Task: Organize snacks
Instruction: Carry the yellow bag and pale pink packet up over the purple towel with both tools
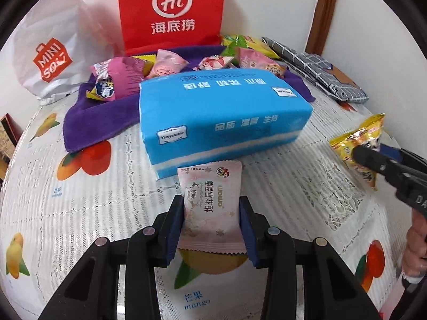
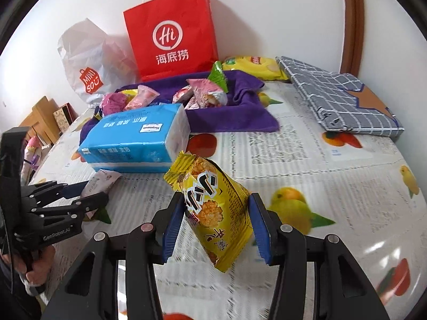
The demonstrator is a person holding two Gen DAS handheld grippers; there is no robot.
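Observation:
My left gripper (image 1: pixel 212 209) is shut on a pale pink snack packet (image 1: pixel 210 200), its blue pads pressing both sides just in front of the blue tissue pack (image 1: pixel 221 114). In the right wrist view that packet (image 2: pixel 100 180) shows between the left gripper's fingers (image 2: pixel 88 202). A yellow snack bag (image 2: pixel 216 208) stands tilted in my right gripper (image 2: pixel 214 221), which is shut on it above the tablecloth. From the left wrist view the same yellow bag (image 1: pixel 357 144) sticks out of the right gripper's fingers (image 1: pixel 373 160). Several pink and green snacks (image 2: pixel 202 93) lie on a purple towel (image 2: pixel 240 112).
A red paper bag (image 2: pixel 173 37) and a white plastic bag (image 2: pixel 88 61) stand against the back wall. A folded grey checked cloth (image 2: pixel 339 96) lies at the right. A yellow chip bag (image 2: pixel 253 64) lies behind the towel. Boxes (image 2: pixel 48 117) stand off the left edge.

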